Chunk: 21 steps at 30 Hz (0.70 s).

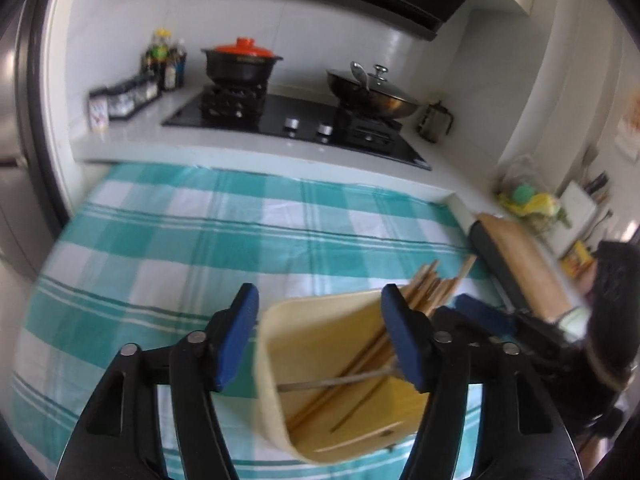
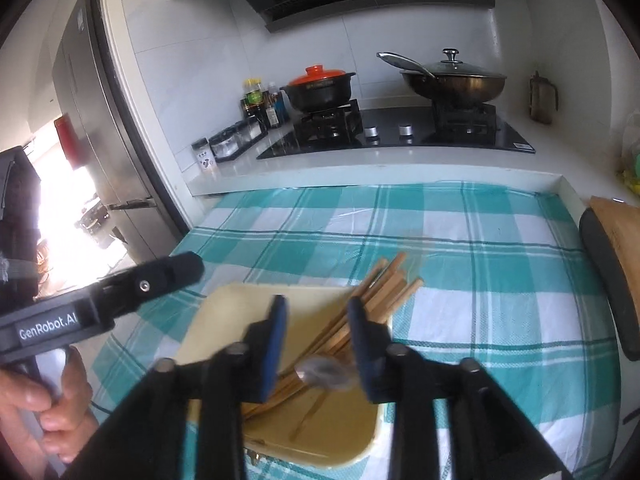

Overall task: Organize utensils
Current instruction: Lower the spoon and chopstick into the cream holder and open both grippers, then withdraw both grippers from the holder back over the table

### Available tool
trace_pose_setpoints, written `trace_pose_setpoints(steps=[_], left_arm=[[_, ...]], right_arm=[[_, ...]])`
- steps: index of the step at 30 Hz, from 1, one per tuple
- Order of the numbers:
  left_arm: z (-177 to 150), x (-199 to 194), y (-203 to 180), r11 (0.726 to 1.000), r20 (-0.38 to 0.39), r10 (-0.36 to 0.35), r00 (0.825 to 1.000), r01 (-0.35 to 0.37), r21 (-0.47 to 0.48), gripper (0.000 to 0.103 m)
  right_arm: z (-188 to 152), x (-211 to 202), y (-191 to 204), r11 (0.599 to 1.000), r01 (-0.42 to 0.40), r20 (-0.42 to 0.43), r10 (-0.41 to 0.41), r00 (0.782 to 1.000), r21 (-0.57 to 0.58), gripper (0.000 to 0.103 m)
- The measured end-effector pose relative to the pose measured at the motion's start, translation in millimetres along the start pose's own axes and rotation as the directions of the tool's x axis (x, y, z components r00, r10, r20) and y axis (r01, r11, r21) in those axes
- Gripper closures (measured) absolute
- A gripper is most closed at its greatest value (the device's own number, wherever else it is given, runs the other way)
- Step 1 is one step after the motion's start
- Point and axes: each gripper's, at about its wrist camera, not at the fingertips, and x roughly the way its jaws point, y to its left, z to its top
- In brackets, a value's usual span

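Two fisheye views look forward along hand-held grippers over a table covered in a teal-and-white checked cloth (image 1: 192,240), with a white kitchen counter across the upper half of each frame. Low and centre in the left wrist view sits a pale cream rectangular plastic tray (image 1: 267,376), resting on the cloth and appearing tilted. A bundle of light wooden chopsticks (image 1: 430,286) lies diagonally in it, their ends poking past its upper right rim. A thin metal spoon handle (image 1: 336,381) crosses the tray almost level. The left gripper (image 1: 320,340), black with blue pads, frames the tray with its fingers spread wide, closed on nothing. In the right wrist view the same tray (image 2: 240,300) fills the lower centre, the chopsticks (image 2: 394,284) fanning toward the upper right. A blurred metal spoon (image 2: 324,370) lies among them, its bowl between the two blue pads. The right gripper (image 2: 318,348) has its fingers partly apart around that bowl; whether they touch it cannot be told. At the left edge of this view a bare hand (image 2: 36,412) grips the other tool's black handle. On the counter behind, a black hob carries a black pot with an orange lid (image 2: 320,86) and a lidded wok (image 2: 454,80).
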Motion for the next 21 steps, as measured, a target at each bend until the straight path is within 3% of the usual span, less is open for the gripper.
trace_pose_setpoints(steps=[3,5,8,10,12,16,21], left_arm=[[-7,-15,-4,0.987,0.057,0.133,0.989,-0.137,0.08,0.013],[-14,-26,-5,0.965,0.099,0.228,0.969,-0.239,0.112,0.001],[-26,-39,-7,0.923,0.146,0.334,0.931,-0.355,0.148,0.001],[-38,-49,-8,0.909,0.161,0.361,0.919,-0.385,0.16,0.001],[-47,-57,-10,0.9,0.168,0.382,0.909,-0.407,0.155,0.001],[-67,-77,-20,0.862,0.176,0.456,0.872,-0.482,0.154,0.001],[-86,-107,-21,0.897,0.161,0.405,0.9,-0.426,0.122,0.001]], right_arm=[[-7,-12,-4,1.0,0.007,0.004,-0.007,1.0,0.018,0.052],[-14,-24,-8,0.999,0.027,0.01,-0.027,1.0,0.035,0.049],[-20,-40,-10,0.997,0.054,0.006,-0.054,0.998,0.048,0.049],[-28,-56,-9,0.996,0.08,0.005,-0.08,0.997,0.051,0.047],[-36,-72,-4,0.994,0.101,0.012,-0.102,0.995,0.044,0.037],[-53,-104,13,0.993,0.112,0.031,-0.113,0.993,0.029,0.027],[-72,-132,39,0.991,0.133,0.027,-0.133,0.991,-0.016,0.019]])
